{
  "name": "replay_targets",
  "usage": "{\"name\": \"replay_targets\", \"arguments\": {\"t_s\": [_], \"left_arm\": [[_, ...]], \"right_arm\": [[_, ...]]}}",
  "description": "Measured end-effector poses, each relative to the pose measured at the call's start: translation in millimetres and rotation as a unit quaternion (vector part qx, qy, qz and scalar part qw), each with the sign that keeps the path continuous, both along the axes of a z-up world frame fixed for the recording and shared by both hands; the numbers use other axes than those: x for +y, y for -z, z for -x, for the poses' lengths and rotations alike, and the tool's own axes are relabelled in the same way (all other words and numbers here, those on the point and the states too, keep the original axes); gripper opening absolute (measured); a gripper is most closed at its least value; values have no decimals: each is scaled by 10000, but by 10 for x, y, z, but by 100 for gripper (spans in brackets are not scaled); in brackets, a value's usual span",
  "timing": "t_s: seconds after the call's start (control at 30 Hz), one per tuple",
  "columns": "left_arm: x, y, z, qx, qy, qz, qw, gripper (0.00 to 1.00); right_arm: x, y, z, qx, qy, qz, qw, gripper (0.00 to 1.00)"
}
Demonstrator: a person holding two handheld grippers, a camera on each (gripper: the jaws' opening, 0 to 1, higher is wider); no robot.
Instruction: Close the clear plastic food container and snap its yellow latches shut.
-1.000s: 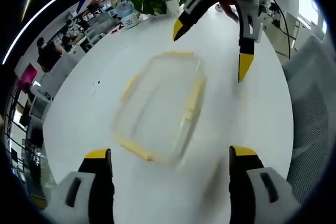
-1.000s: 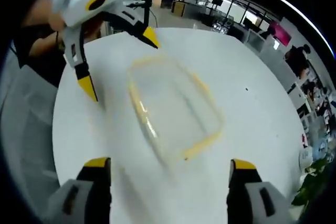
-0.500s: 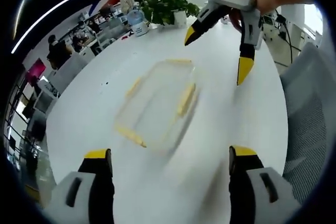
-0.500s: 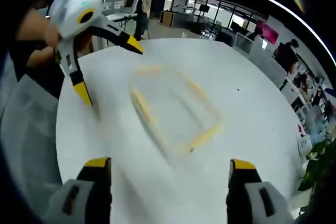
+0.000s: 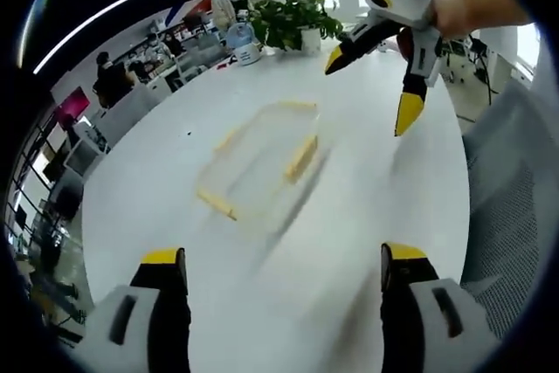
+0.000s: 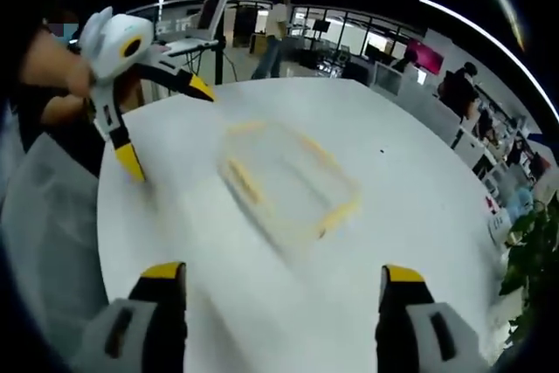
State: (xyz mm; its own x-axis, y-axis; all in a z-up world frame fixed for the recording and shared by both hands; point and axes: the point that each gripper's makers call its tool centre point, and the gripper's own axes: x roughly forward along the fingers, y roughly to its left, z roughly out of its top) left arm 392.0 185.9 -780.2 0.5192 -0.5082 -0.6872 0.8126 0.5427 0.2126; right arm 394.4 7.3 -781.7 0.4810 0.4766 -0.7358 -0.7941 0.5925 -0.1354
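A clear plastic food container with yellow latches lies flat on the round white table; it is blurred, so the state of its lid and latches cannot be told. My left gripper is open and empty, well short of it. Beyond the container in the left gripper view hangs my right gripper, open, held by a hand. In the right gripper view the container sits mid-table. There my right gripper stands open and empty, and my left gripper hovers open above the table's far left.
A potted plant and a water bottle stand at the table's far edge. A grey mesh chair lies right of the table. Office desks and people fill the background. Leaves show at the right.
Both cameras have pulled back and up, so the container looks smaller and farther. Both grippers stay open. The container has not shifted on the table.
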Motion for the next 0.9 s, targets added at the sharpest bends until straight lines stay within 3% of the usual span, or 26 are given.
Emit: {"name": "replay_targets", "arguments": {"t_s": [0.17,0.37,0.43,0.67,0.9], "left_arm": [[0,-38,104,-152,61,-18,9999,90],[92,-61,174,-140,-194,222,9995,90],[124,-83,211,-277,-154,197,9993,89],[212,-133,342,-346,-217,351,9985,91],[280,-131,458,-313,-517,705,9957,92]], "right_arm": [[-57,-5,127,-50,108,-77,9999,91],[-107,-67,253,-189,171,-179,9995,89],[-136,-100,294,-244,228,-239,9992,89],[-244,-123,453,-382,343,-309,9982,88],[-331,-135,580,-537,508,-515,9959,89]]}}
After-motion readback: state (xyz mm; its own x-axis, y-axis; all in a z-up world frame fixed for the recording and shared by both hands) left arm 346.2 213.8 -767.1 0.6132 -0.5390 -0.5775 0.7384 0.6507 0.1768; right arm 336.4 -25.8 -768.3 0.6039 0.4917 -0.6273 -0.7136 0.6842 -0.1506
